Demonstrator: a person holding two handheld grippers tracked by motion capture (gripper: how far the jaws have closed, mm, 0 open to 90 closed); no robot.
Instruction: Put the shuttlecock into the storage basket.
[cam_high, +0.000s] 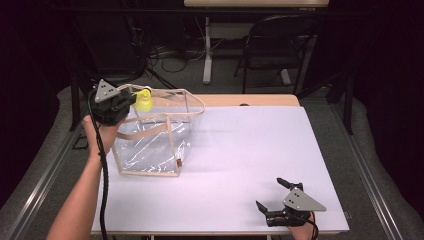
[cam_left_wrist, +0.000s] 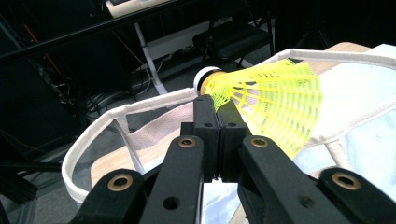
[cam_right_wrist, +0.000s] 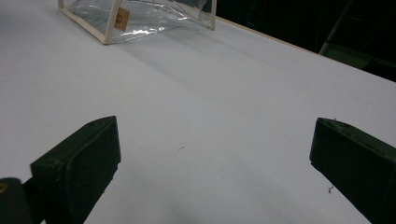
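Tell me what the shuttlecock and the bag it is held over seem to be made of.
Shuttlecock: the yellow skirt looks like moulded plastic, an open glossy mesh of ribs; the white-and-tan head may be cork or foam, hard to tell. Bag: the walls look like clear soft vinyl, since they crease, glint and show the table through them; the cream trim and strap look like woven cloth tape, matt with a visible weave.

A yellow mesh-skirted shuttlecock (cam_left_wrist: 266, 100) with a white cork tip lies tilted at upper centre; below it gapes the clear, cream-trimmed bag (cam_high: 150, 145).
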